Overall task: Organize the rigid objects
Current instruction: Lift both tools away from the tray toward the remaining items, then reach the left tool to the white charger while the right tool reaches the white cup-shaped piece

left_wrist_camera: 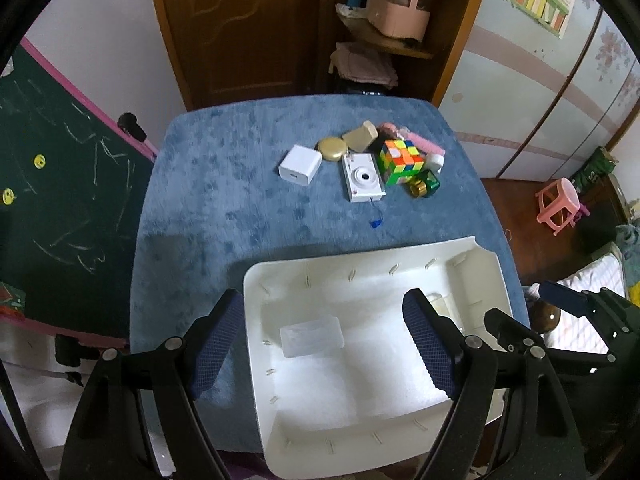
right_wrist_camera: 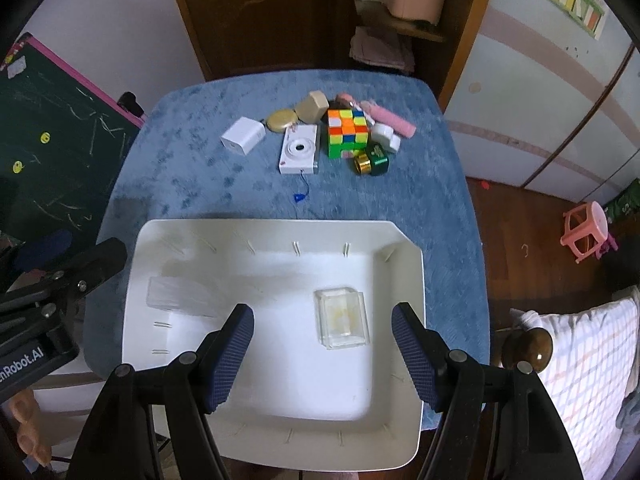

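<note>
Both hand-held grippers hung above the wide white plastic tray (right_wrist_camera: 404, 280) on the blue plush-covered table (right_wrist_camera: 180, 184), the left gripper (left_wrist_camera: 332, 344) and right gripper (right_wrist_camera: 322, 354) each spread with nothing between the pads. Two clear plastic boxes lay in the tray: a flat one (right_wrist_camera: 176, 294) and a deeper one (right_wrist_camera: 342, 318). Beyond the tray, well apart, clustered a white cube charger (right_wrist_camera: 243, 136), a white toy camera (right_wrist_camera: 299, 151), a multicoloured puzzle cube (right_wrist_camera: 347, 133), a green jar with a gold cap (right_wrist_camera: 372, 164) and a pink tube (right_wrist_camera: 394, 120). Nothing stood between tray and cluster.
</note>
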The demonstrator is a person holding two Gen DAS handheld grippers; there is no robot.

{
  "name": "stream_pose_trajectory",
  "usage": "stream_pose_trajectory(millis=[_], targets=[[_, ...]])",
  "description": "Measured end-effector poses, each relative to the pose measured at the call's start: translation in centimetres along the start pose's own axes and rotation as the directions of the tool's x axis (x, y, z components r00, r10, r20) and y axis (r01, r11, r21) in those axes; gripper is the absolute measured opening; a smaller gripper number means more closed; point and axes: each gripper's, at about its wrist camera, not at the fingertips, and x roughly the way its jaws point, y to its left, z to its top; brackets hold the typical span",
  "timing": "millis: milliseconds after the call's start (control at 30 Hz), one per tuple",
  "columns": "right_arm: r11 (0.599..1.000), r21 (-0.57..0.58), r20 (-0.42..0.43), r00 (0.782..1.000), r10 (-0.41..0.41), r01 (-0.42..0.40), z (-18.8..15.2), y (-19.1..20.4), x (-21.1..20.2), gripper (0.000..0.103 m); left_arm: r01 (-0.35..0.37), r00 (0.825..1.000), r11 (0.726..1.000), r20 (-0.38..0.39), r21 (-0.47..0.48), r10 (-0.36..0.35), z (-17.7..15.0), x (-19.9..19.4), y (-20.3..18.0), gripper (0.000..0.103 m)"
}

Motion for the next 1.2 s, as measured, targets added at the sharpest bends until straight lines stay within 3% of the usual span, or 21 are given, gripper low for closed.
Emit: stream_pose_trajectory(millis=[333, 700, 933, 1200], targets=[[1.0, 0.015, 0.058, 0.998, -0.004, 0.003, 1.0, -1.4, -2.4, 0.072, -0.017, 0.999, 1.0, 0.051, -0.024, 0.019, 2.0, -1.6, 0.4, 0.084], [0.999, 0.042, 0.102, 0.995, 0.016, -0.02, 3.6, -4.5, -3.2, 0.072, -0.087, 0.994, 0.996, 0.066, -0.007, 0.087, 5.7, -1.0, 0.3, 0.084], [0.999, 0.002, 0.14, 0.989, 0.039, -0.04, 6.5, -6.6, -2.2, 0.072, -0.115, 0.993, 0.993, 0.02, 0.01, 0.114, 8.6, 1.6, 0.9, 0.084], [0.997, -0.073, 0.152, 0.987, 0.049, -0.038, 10.5, -8.5, 1.3, 0.072, -0.134, 0.986, 0.991, -0.102, -0.001, 0.134, 12.0, 7.4, 2.4, 0.084]])
